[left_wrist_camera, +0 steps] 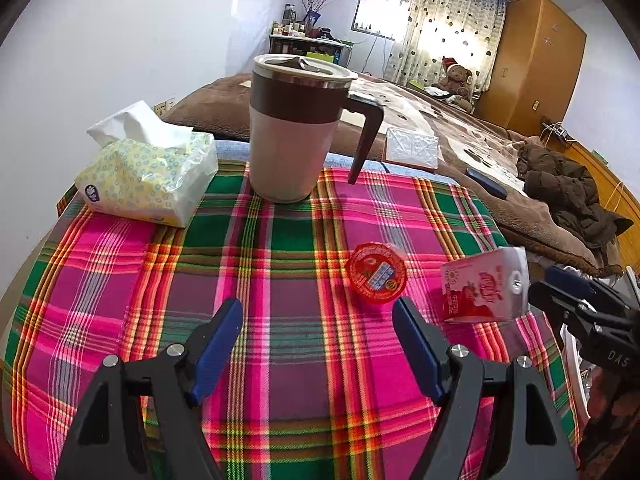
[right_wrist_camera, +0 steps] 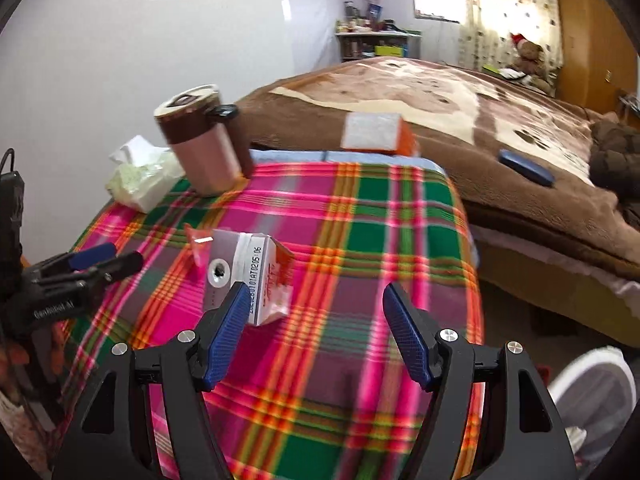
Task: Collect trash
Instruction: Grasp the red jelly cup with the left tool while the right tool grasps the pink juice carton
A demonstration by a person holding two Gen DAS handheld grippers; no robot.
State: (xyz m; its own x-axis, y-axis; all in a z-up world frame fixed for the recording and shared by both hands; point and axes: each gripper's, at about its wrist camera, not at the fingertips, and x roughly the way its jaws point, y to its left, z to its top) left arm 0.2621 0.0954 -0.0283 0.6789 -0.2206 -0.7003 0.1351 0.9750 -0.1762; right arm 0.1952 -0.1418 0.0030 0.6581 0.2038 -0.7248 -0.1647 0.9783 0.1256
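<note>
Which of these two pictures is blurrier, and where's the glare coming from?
Right wrist view: motion-smeared, the plaid cloth streaked and the mug soft. Left wrist view: sharp, the jelly cup label crisp. Both views: the backlit curtain blows out to white, and fisheye bending curves the table edges.

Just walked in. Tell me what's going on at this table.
A person holds a gripper in each hand over a plaid-covered table, clearing trash. Both the left gripper and right gripper are open and hold nothing. A small pink drink carton and a red jelly cup lie on the cloth, uncollected; the right gripper is close by the carton. A lidded mug and a tissue pack stand at the far side.
</note>
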